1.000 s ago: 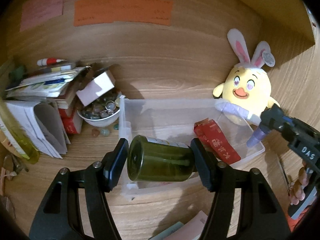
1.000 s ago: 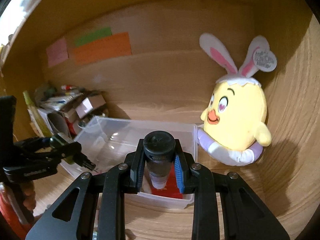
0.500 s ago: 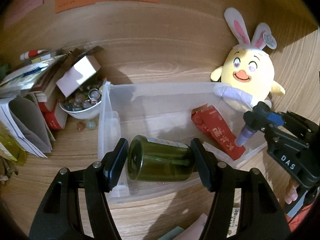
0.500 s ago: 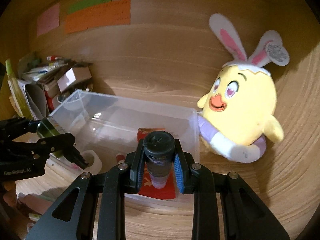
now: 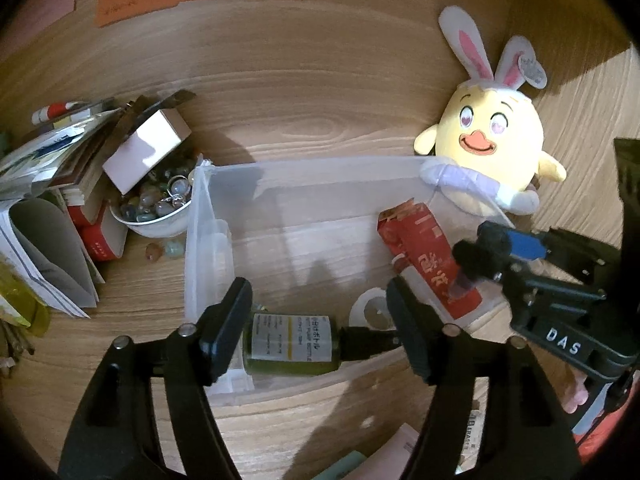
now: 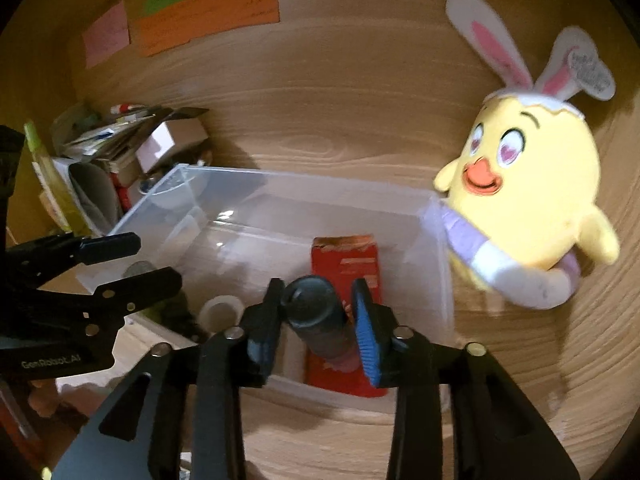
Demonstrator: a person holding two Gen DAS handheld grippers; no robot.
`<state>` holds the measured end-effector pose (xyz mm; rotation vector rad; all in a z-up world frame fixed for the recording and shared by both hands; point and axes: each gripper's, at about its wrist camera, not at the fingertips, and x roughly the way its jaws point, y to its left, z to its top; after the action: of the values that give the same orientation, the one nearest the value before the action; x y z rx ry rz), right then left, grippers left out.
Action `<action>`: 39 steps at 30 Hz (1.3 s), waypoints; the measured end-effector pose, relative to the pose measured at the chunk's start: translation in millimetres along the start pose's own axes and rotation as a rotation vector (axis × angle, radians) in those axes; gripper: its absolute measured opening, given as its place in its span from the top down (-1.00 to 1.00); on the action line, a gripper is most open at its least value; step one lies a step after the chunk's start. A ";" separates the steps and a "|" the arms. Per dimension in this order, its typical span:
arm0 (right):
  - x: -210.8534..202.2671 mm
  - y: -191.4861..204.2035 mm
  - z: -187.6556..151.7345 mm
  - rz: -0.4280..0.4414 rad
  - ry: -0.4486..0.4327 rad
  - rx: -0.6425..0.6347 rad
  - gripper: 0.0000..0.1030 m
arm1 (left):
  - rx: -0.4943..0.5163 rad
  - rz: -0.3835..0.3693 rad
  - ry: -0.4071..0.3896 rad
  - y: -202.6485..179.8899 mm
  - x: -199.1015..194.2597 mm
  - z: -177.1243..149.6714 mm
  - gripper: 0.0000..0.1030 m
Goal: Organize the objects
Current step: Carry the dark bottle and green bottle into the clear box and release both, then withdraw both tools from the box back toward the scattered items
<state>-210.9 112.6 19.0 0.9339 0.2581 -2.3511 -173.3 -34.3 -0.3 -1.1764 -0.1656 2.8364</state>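
Lying on its side in the near left corner of the clear bin [image 5: 200, 240], the green bottle [image 5: 292, 346] rests on the bin floor with its white label up and its dark cap end pointing right. The left tongs [image 5: 320, 320] stand spread wide above it, one finger on each side, neither touching the glass. Just right of the bottle's cap, a white tape roll [image 5: 372, 308] sits on the bin floor.

The right tongs [image 6: 316, 320] hover over the bin's near right part with a dark-capped tube [image 6: 316, 316] between the blue pads [image 6: 366, 336]; there seems to be a slight gap at the pads, and I cannot tell whether they grip the tube. Below the tube, a red box [image 6: 346, 256] lies flat on the bin floor, running from the near wall toward the far one.

A yellow plush chick [image 5: 492, 148] with bunny ears leans against the bin's far right corner. Left of the bin, on the wooden worktop [image 5: 300, 120], a white bowl [image 5: 154, 222] of stones and trinkets touches the bin wall, with a stack of books and papers [image 5: 52, 160] beyond it. Orange, green and pink notes [image 6: 208, 16] are stuck on the far wall.
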 end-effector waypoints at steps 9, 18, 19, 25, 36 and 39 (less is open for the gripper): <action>-12.6 12.5 -1.1 -0.007 -0.043 -0.044 -0.32 | -0.025 0.001 -0.046 3.2 -22.1 -0.2 -0.54; -29.7 10.3 -1.4 0.000 -0.063 -0.023 -0.45 | 0.001 0.027 -0.087 -2.1 -50.2 -7.4 -0.70; -32.9 9.5 -2.3 0.006 -0.066 -0.017 -0.47 | 0.004 0.029 -0.089 -3.2 -53.4 -9.4 -0.75; -52.9 8.7 -12.5 0.018 -0.086 -0.011 -0.60 | 0.024 0.035 -0.098 -7.5 -67.6 -20.5 -0.85; -69.2 7.0 -39.1 0.006 -0.074 -0.003 -0.60 | 0.056 0.098 -0.044 -0.4 -74.2 -51.6 -0.85; -69.9 4.2 -46.4 0.008 -0.057 0.005 -0.60 | 0.051 0.102 -0.016 4.1 -72.2 -61.9 -0.85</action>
<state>-141.8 158.5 32.3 0.8678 0.2251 -2.3674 -78.5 -41.1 6.4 -1.1861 -0.0350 2.9187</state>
